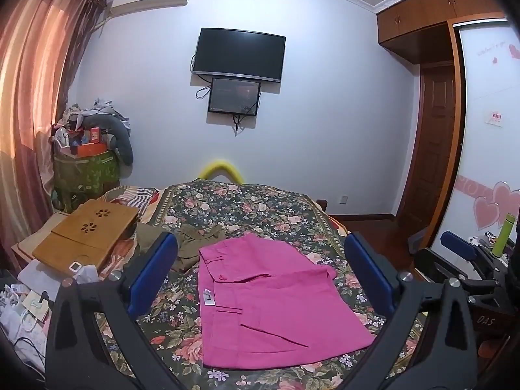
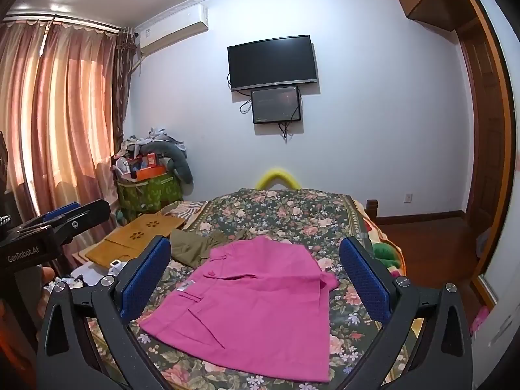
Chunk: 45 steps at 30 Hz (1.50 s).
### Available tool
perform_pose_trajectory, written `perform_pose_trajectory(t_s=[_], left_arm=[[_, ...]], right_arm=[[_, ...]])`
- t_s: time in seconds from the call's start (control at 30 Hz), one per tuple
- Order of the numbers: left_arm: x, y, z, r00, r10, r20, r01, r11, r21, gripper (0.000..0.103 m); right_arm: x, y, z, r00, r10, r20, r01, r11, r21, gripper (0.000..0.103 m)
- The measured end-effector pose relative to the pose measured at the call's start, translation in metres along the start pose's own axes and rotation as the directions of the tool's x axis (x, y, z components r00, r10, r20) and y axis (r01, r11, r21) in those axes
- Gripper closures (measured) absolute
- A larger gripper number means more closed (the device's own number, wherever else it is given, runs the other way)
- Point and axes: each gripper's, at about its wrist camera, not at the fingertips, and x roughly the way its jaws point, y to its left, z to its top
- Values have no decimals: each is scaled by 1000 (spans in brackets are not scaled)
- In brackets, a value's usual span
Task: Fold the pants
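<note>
The pink pants (image 1: 269, 295) are laid flat on the near half of the bed, already doubled into a compact, roughly square shape, with the waistband and a small white label along the left edge and a loose corner sticking out at the right. The cloth is judged to be light, soft and limp, a thin woven fabric that will sag when lifted and crease readily; nothing about it looks fragile or slippery. Hold is best taken at two corners of one edge, where the layers can be pinched together, so that the panel can be carried over without bunching.

From left to right: the left gripper (image 1: 260, 269) is held above the near edge of the bed with its blue pads spread wide and nothing between them; the right gripper (image 2: 255, 269) is held just beside it, likewise wide apart and empty. Neither is touching the cloth.

The floral bedspread (image 1: 260, 208) is soft and patterned, so some drag on the fabric can be expected. At the far left, pink curtains (image 2: 58, 123) are drawn; a wooden lap tray (image 1: 87, 237) lies at the left of the bed, and an olive garment (image 1: 191, 243) is crumpled just beyond the pants. A dark television (image 1: 239, 53) is mounted on the far wall, and a wooden wardrobe (image 1: 429, 16) stands at the right.
</note>
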Motion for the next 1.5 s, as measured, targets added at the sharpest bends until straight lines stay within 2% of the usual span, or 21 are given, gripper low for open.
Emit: perform_pose_trajectory(t_s=[1.5], left_arm=[[6, -5, -6, 1000, 19, -5, -19, 999, 31, 0]], right_arm=[[-3, -2, 3, 1000, -6, 16, 6, 1000, 13, 0]])
